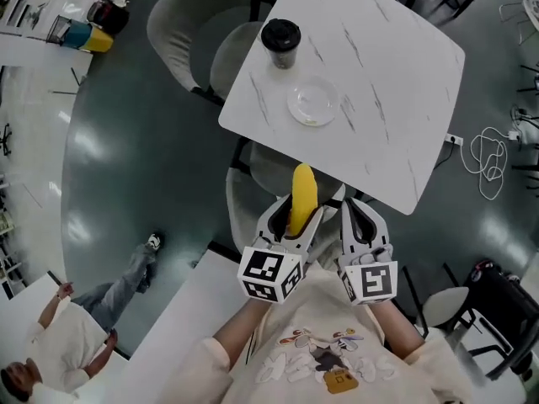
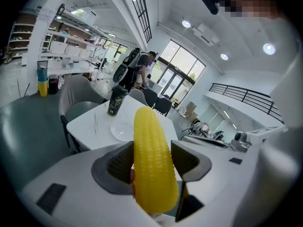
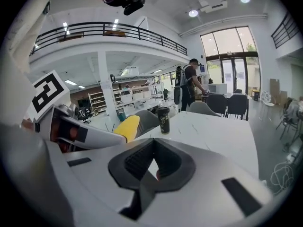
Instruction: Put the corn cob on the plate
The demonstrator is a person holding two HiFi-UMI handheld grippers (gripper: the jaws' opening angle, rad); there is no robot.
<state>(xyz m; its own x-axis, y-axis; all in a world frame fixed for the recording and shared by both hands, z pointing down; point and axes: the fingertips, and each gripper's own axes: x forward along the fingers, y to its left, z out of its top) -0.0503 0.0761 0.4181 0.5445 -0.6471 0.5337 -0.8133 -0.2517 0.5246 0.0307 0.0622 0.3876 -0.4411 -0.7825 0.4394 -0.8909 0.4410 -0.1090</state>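
My left gripper (image 1: 295, 218) is shut on a yellow corn cob (image 1: 301, 199), which stands upright between the jaws (image 2: 151, 167). It is held near my chest, short of the near edge of the white marble table (image 1: 379, 82). A clear glass plate (image 1: 312, 102) lies on that table, empty, and shows behind the cob in the left gripper view (image 2: 121, 130). My right gripper (image 1: 360, 221) hangs just right of the left one, its jaws closed together on nothing (image 3: 152, 164). The cob's tip (image 3: 124, 126) shows at the left of the right gripper view.
A black-lidded cup (image 1: 280, 44) stands just beyond the plate (image 2: 115, 101) (image 3: 164, 120). A grey chair (image 1: 198, 45) is tucked at the table's far left side. A person (image 1: 59, 335) sits at lower left. Cables (image 1: 488, 154) lie on the floor at right.
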